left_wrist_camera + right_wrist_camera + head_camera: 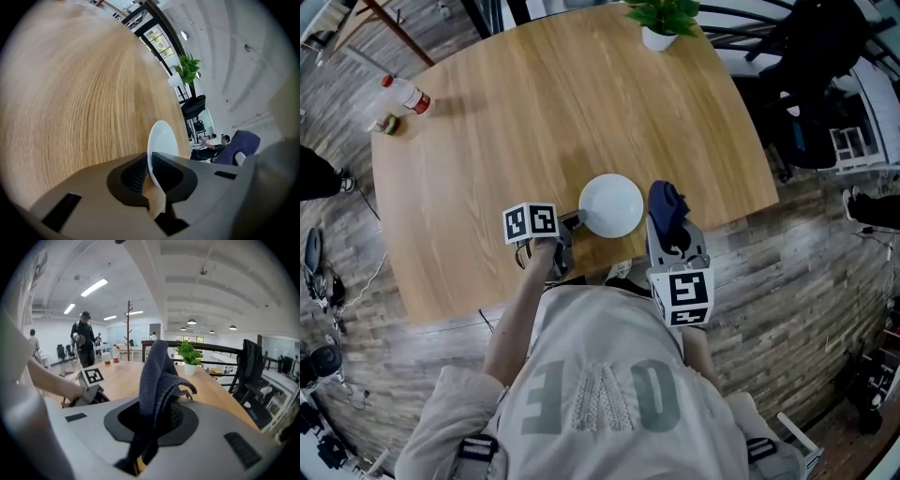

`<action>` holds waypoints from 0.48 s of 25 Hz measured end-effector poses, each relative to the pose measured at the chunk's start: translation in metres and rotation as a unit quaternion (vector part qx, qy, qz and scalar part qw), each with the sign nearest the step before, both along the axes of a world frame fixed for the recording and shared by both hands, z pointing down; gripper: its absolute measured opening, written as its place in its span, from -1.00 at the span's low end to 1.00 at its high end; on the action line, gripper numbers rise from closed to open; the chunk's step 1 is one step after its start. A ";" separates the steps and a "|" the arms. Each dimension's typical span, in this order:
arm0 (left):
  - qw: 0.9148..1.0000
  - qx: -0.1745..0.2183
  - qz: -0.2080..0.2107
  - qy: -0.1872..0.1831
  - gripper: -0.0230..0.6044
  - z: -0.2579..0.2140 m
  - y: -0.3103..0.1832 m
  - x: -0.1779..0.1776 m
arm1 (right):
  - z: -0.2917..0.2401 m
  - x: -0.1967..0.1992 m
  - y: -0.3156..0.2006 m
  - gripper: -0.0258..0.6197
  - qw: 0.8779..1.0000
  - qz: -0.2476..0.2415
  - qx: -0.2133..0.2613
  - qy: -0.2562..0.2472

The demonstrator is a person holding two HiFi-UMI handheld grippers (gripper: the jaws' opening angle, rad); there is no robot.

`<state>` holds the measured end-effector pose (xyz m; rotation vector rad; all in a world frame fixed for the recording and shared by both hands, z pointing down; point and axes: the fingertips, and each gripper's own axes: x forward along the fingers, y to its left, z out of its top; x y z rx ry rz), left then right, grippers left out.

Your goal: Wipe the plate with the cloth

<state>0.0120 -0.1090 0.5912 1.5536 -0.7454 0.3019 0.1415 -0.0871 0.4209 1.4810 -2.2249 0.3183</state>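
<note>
The round white plate [612, 204] sits near the front edge of the light wooden table [534, 112]. Its left rim is pinched between the jaws of the left gripper [573, 223], and it may be slightly tilted. The right gripper [673, 246] clamps a dark blue cloth [666, 204], bunched upright just beside the plate's right rim.

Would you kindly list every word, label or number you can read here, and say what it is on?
"OVE", seen upside down, first letter unsure: the person's shirt.
Bottle label: red, too small to read.
Marker cubes: black-and-white square patterns only, no letters.
</note>
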 end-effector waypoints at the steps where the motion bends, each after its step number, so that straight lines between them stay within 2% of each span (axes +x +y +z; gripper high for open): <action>1: 1.000 0.000 0.000 0.002 -0.81 0.000 0.000 0.000 | 0.009 -0.001 -0.004 -0.74 0.999 -0.013 -0.008 0.034; 3: 1.000 0.003 -0.001 0.005 -0.81 -0.001 -0.001 0.000 | 0.033 -0.003 -0.013 -0.74 0.991 -0.062 -0.024 0.119; 4: 1.000 0.003 -0.003 0.006 -0.82 -0.001 -0.002 0.000 | 0.047 -0.004 -0.018 -0.74 0.981 -0.095 -0.031 0.166; 6: 1.000 0.005 -0.004 0.006 -0.82 0.000 -0.003 0.000 | 0.073 -0.005 -0.029 -0.74 0.954 -0.159 -0.036 0.253; 9: 1.000 0.010 0.002 0.003 -0.82 0.000 -0.003 0.002 | 0.103 0.000 -0.047 -0.74 0.905 -0.229 -0.032 0.358; 11: 1.000 0.014 0.004 0.001 -0.82 -0.001 -0.003 0.003 | 0.118 0.003 -0.055 -0.74 0.877 -0.263 -0.044 0.401; 12: 1.000 0.017 0.003 0.000 -0.82 -0.001 -0.003 0.004 | 0.123 0.003 -0.058 -0.74 0.868 -0.275 -0.053 0.411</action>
